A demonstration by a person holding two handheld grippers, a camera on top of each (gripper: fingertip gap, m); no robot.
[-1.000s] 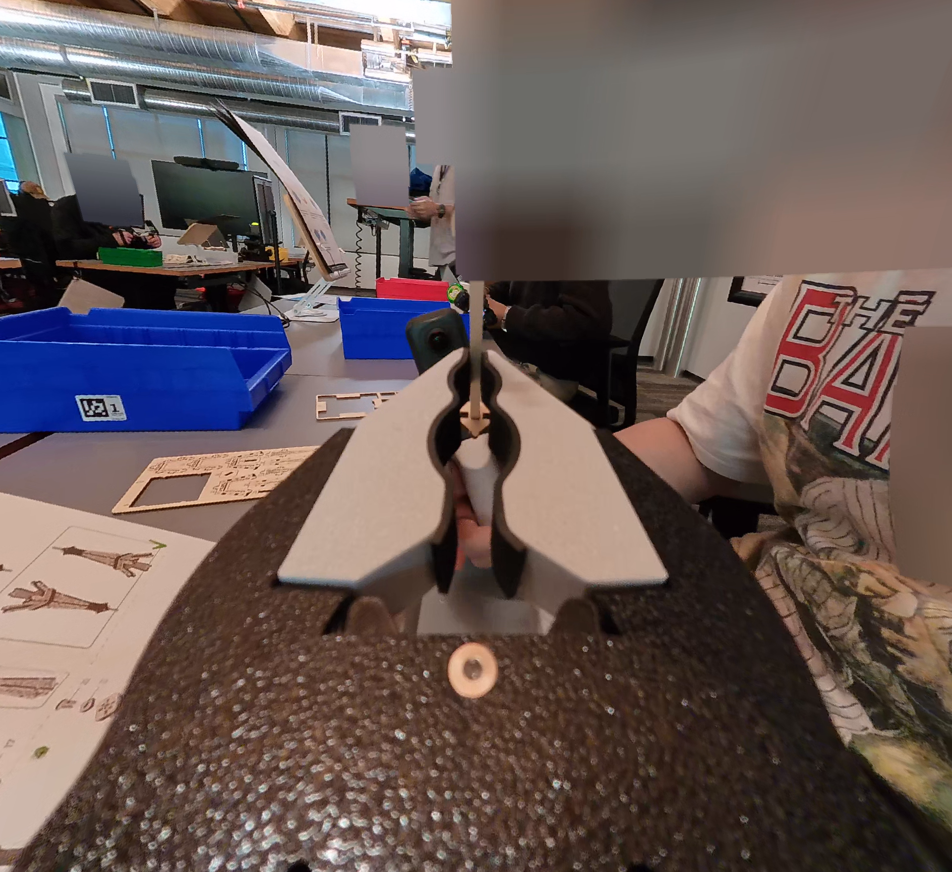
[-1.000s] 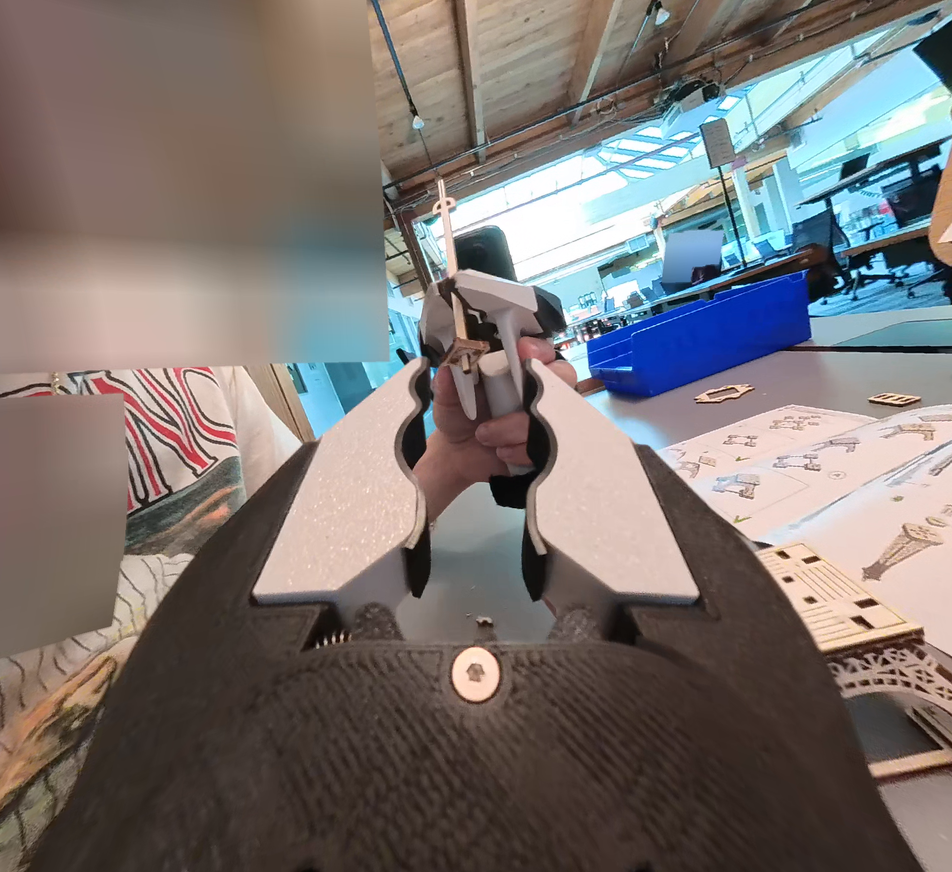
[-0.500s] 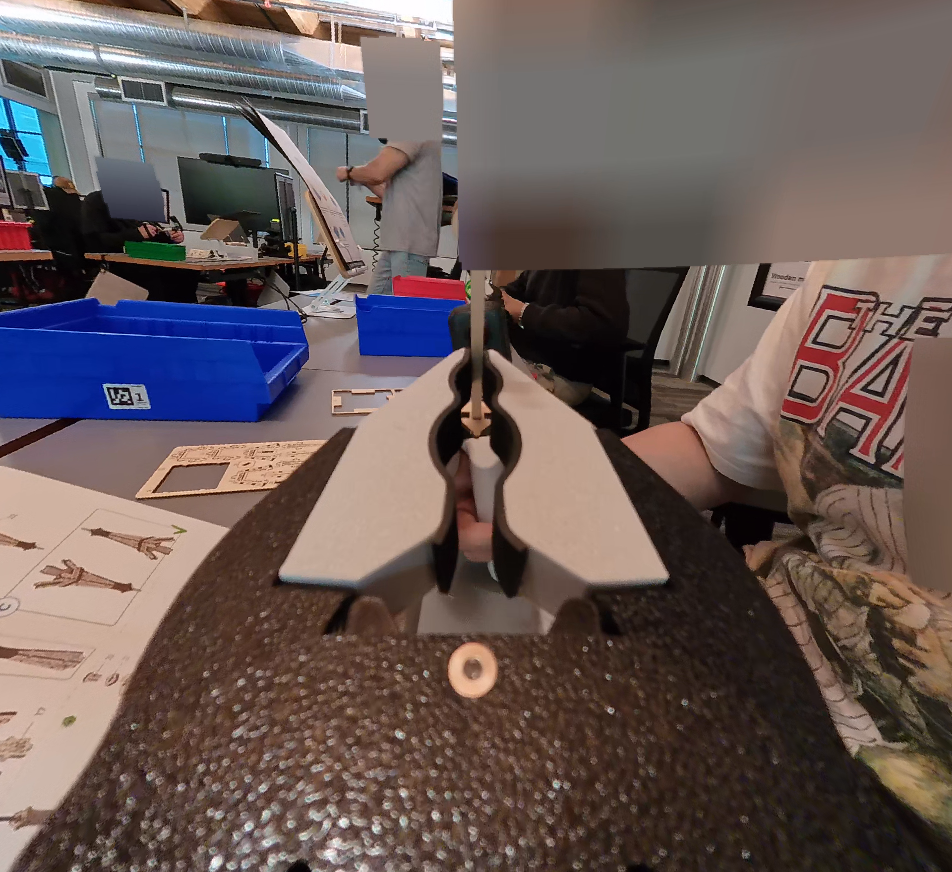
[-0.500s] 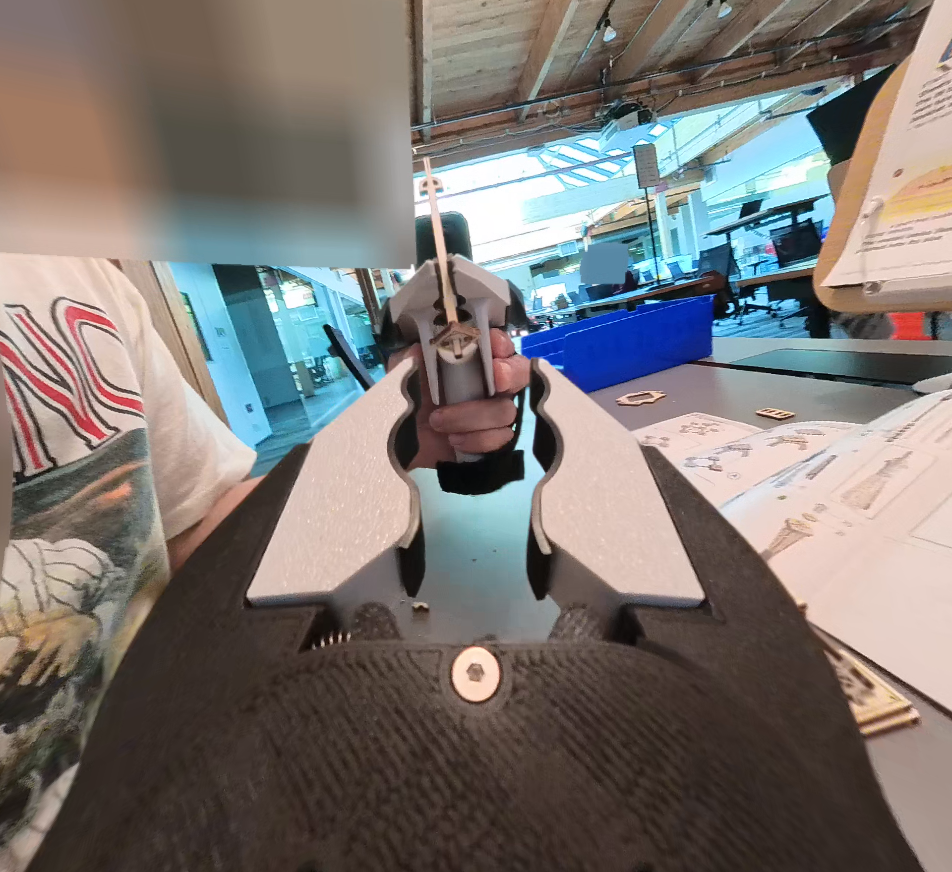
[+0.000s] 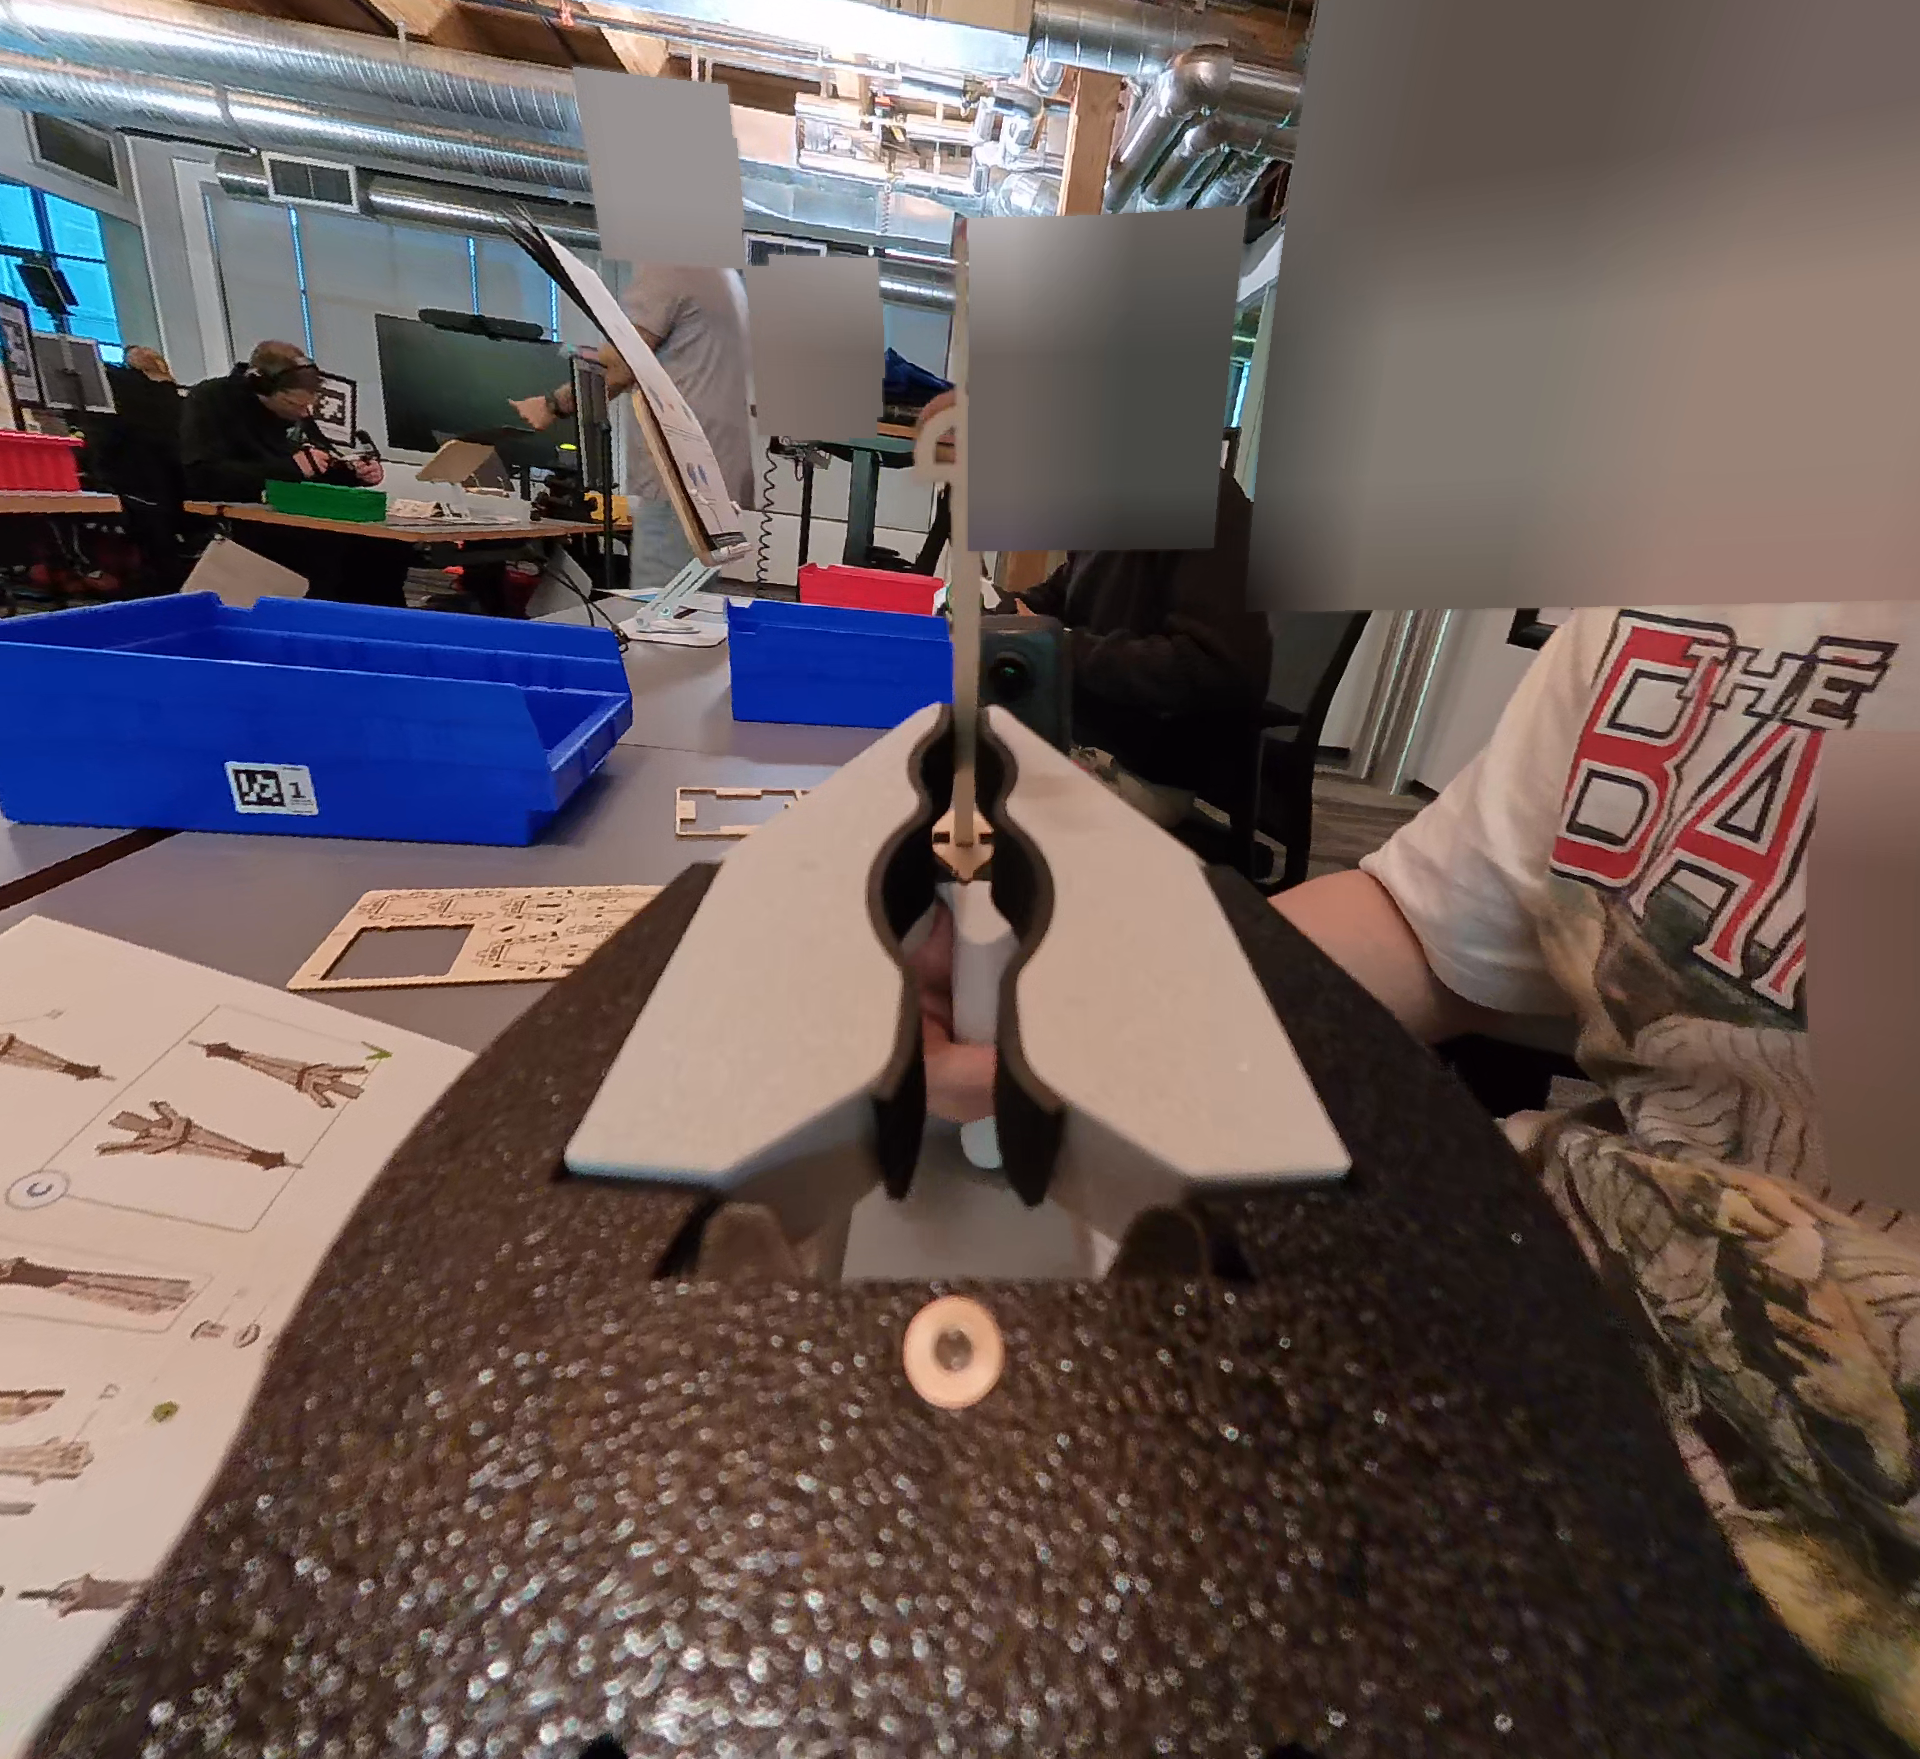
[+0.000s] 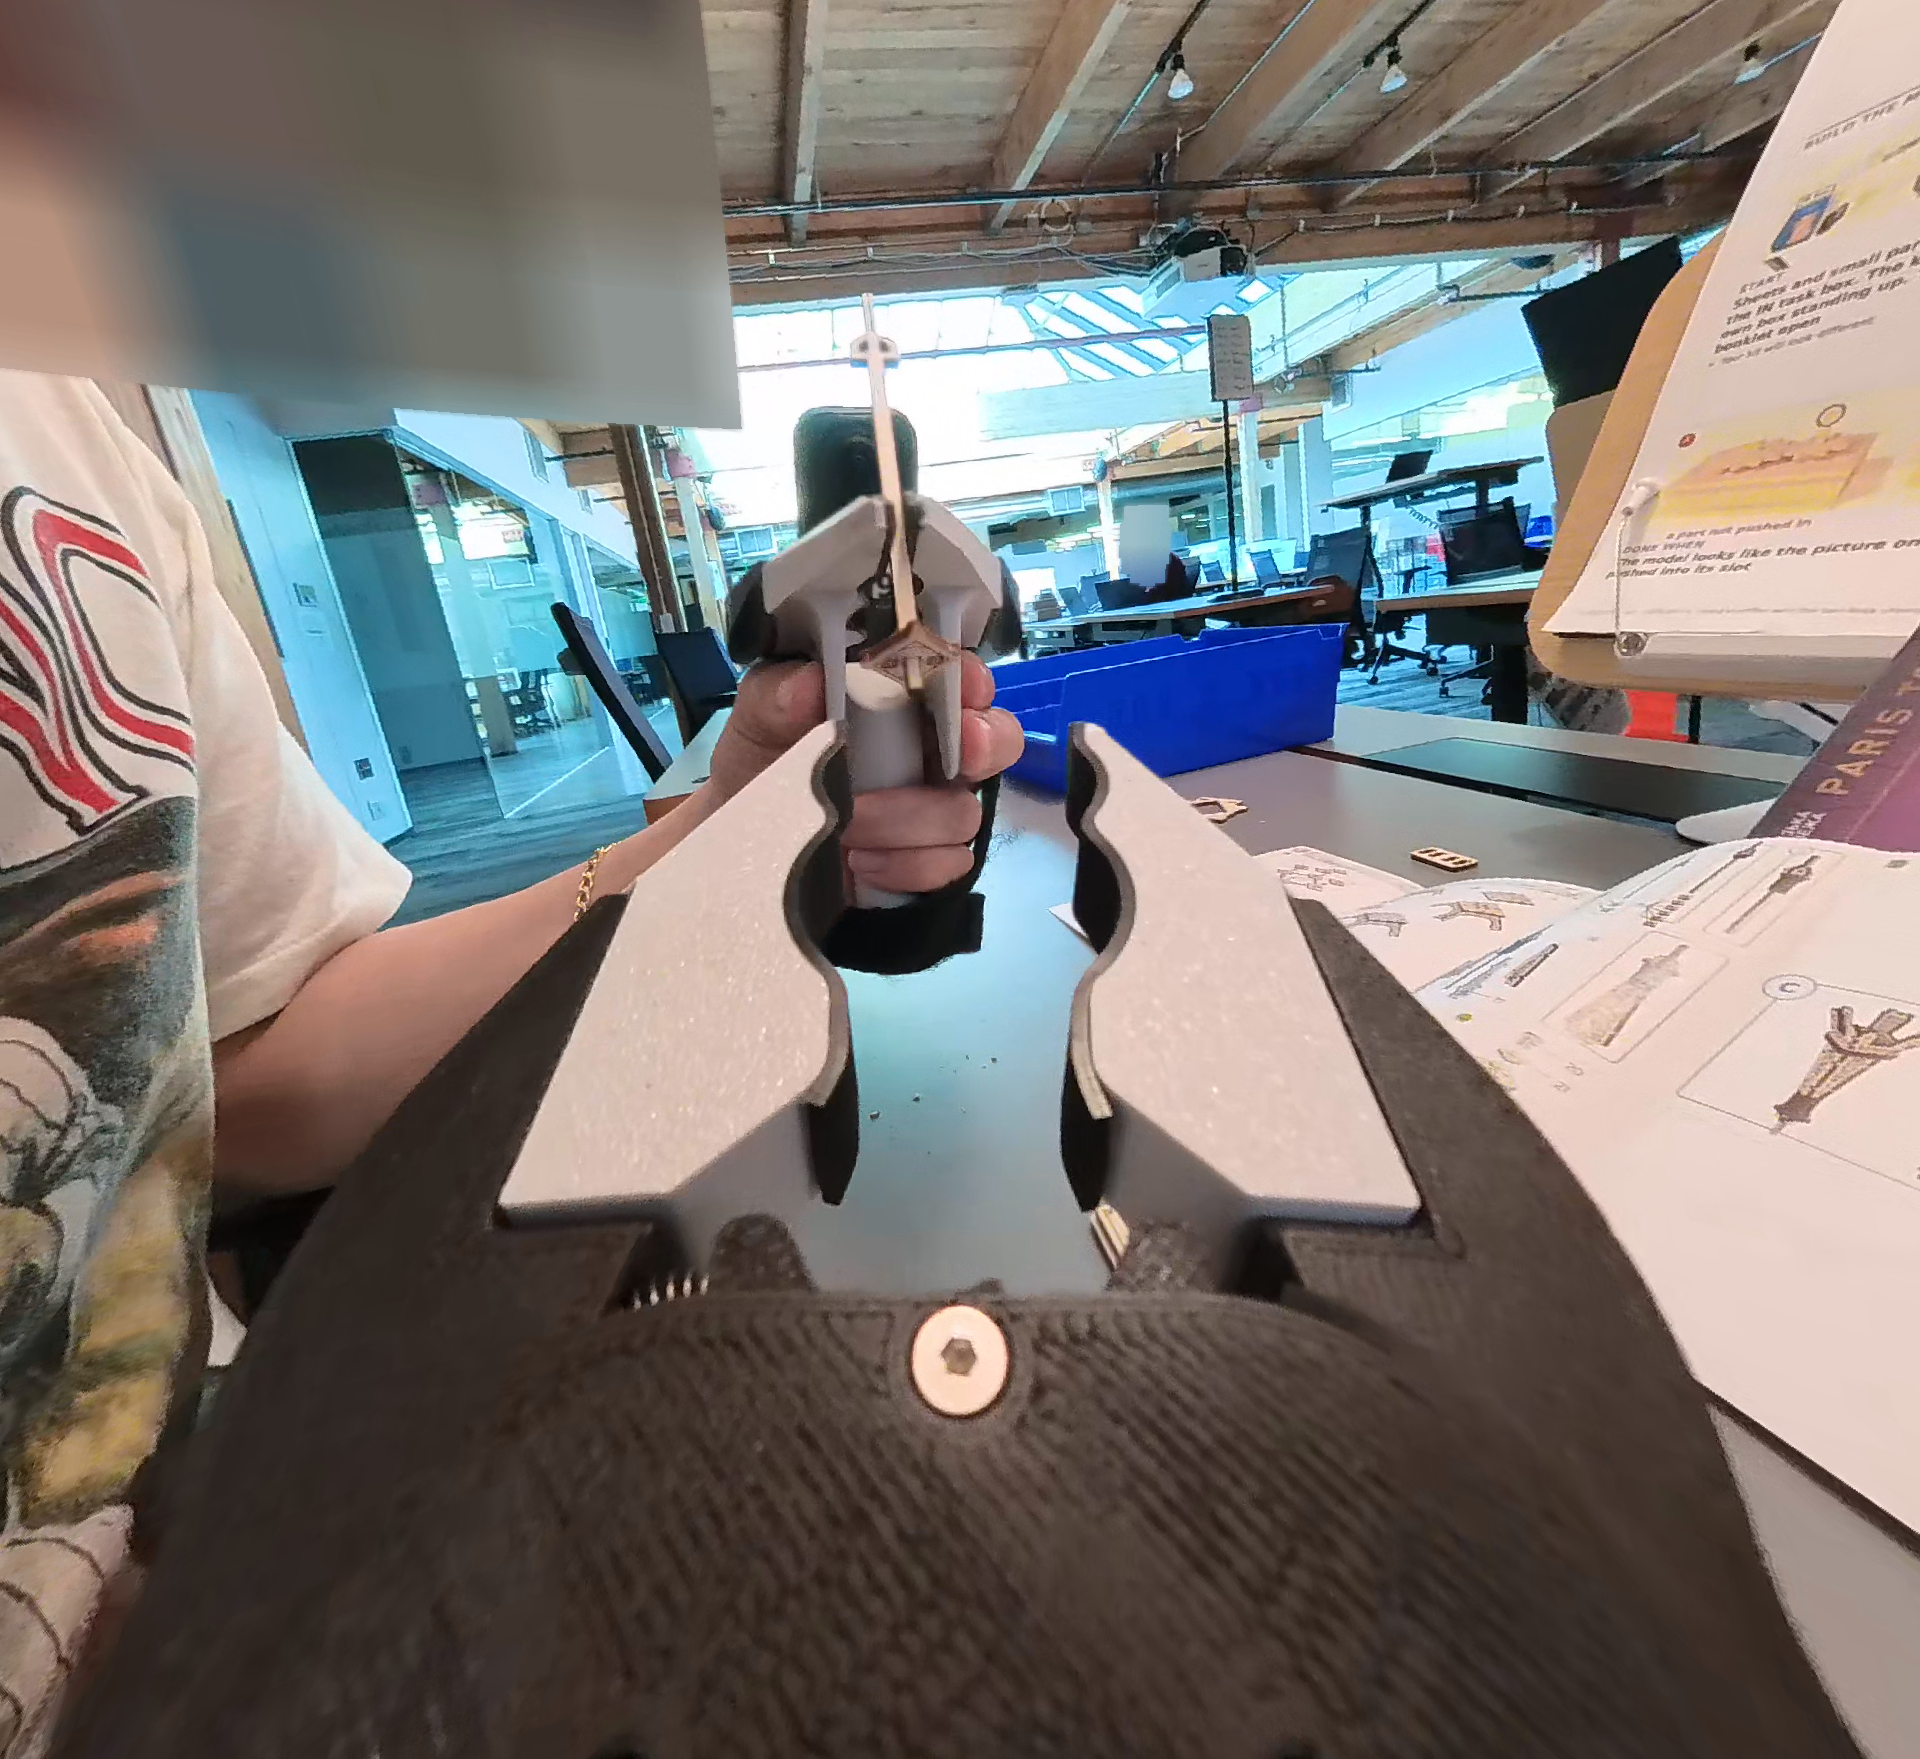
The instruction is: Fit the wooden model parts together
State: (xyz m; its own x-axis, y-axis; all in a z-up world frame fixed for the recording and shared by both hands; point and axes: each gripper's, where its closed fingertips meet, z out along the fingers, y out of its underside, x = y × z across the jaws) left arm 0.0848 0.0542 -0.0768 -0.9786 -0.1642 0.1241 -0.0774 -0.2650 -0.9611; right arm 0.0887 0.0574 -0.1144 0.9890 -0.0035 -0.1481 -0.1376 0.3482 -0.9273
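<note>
The wooden spire is a thin laser-cut strip, upright, with a small diamond-shaped collar near its lower end. In the left wrist view my left gripper is closed on the spire just above that collar, most of the strip rising free above the fingertips. It looks feather-light and brittle — I judge it would snap under sideways force, so the hold belongs low, by the collar. Left of the spire a cut-out wooden sheet lies on the grey table.

In the right wrist view the spire stands beyond my right gripper, whose jaws are spread wide and empty — well short of the collar. Right of the spire lies the instruction sheet.
</note>
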